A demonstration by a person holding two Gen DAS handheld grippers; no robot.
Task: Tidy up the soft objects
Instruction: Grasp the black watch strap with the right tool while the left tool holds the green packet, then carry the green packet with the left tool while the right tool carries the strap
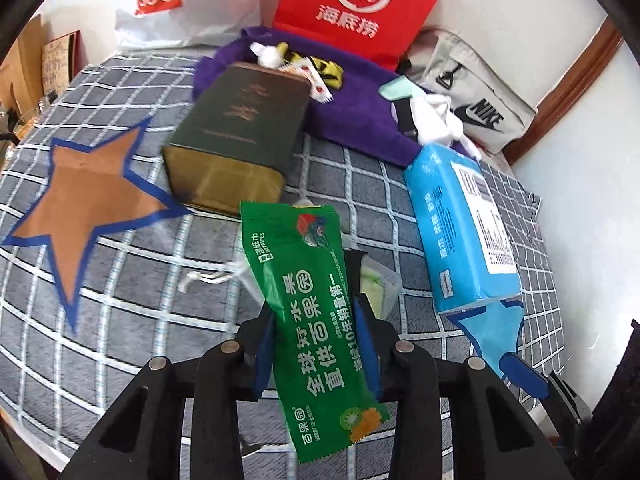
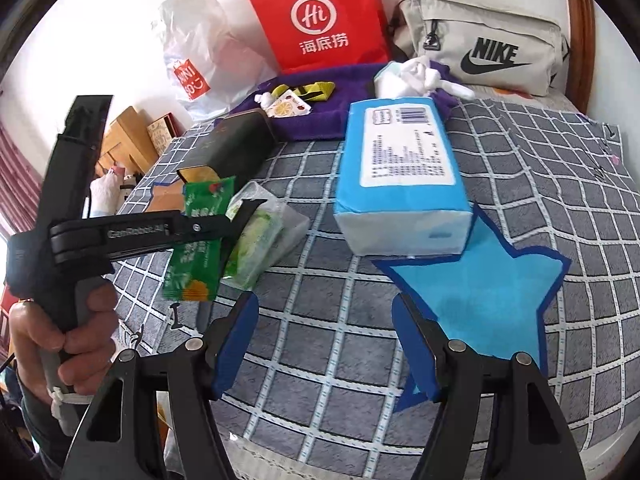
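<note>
The left gripper (image 1: pixel 316 332) pinched a green wet-wipe packet (image 1: pixel 308 312) between its blue pads (image 1: pixel 366 344), holding it lifted above the checked bedspread (image 1: pixel 132 320), as the right wrist view showed from the side. Just beneath the packet lay a clear pouch with green contents (image 2: pixel 260 244). The right gripper (image 2: pixel 320 340) stood spread wide with nothing between its fingers, over the bedspread near its front edge. Beside it lay a blue star patch (image 2: pixel 488 292), and a blue tissue pack (image 2: pixel 400 176) rested with one end on the star's point. A dark green tin (image 1: pixel 236 136) lay further toward the head of the bed, next to an orange star patch (image 1: pixel 88 200) at the left side. Behind the tin, a purple towel (image 1: pixel 352 112) carried small sachets (image 1: pixel 312 72) and crumpled white cloth (image 1: pixel 436 120). Along the wall at the far edge stood a Miniso plastic bag (image 1: pixel 188 4), a red Haidilao paper bag (image 1: pixel 360 4) and a grey Nike pouch (image 1: pixel 476 92).
</note>
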